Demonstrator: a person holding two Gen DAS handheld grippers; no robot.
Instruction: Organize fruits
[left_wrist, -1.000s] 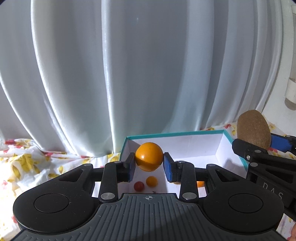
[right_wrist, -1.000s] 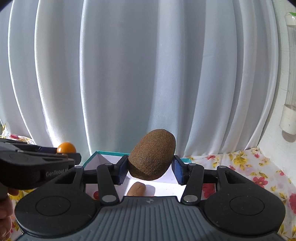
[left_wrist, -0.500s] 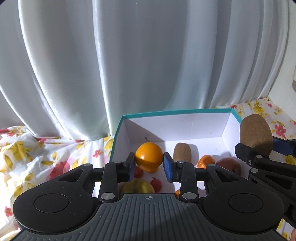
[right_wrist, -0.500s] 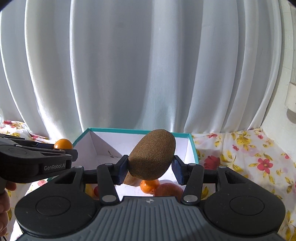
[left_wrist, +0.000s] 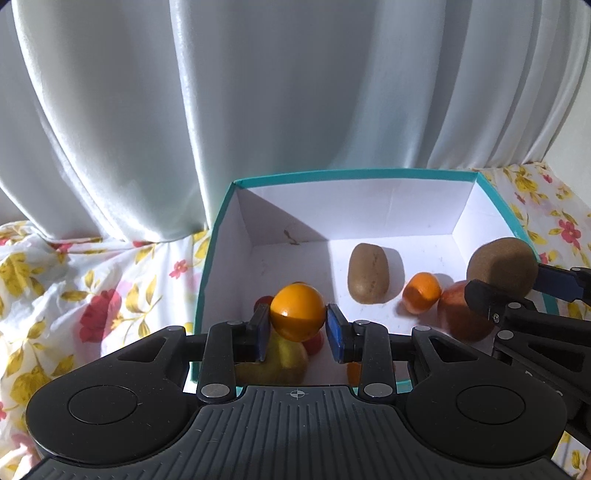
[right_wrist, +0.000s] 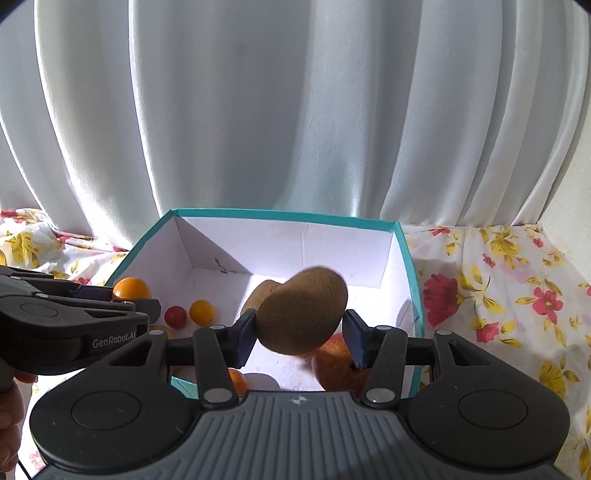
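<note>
Left tongs (left_wrist: 297, 329) clamped on an orange (left_wrist: 297, 312), held over the left half of the teal-rimmed box (left_wrist: 351, 172), inside its rim. Right tongs (right_wrist: 300, 334) clamped on a kiwi (right_wrist: 302, 311), tilted, over the right half. Far half of the box floor lies bare along the back wall. On the floor: second kiwi (left_wrist: 368, 273), small orange (left_wrist: 421, 292), red apple (left_wrist: 460, 314), yellow fruit (left_wrist: 280, 360), cherry tomatoes (right_wrist: 175, 316). Curtain (left_wrist: 295, 92) hangs just behind the box; floral cloth (left_wrist: 92, 288) flanks both sides.
</note>
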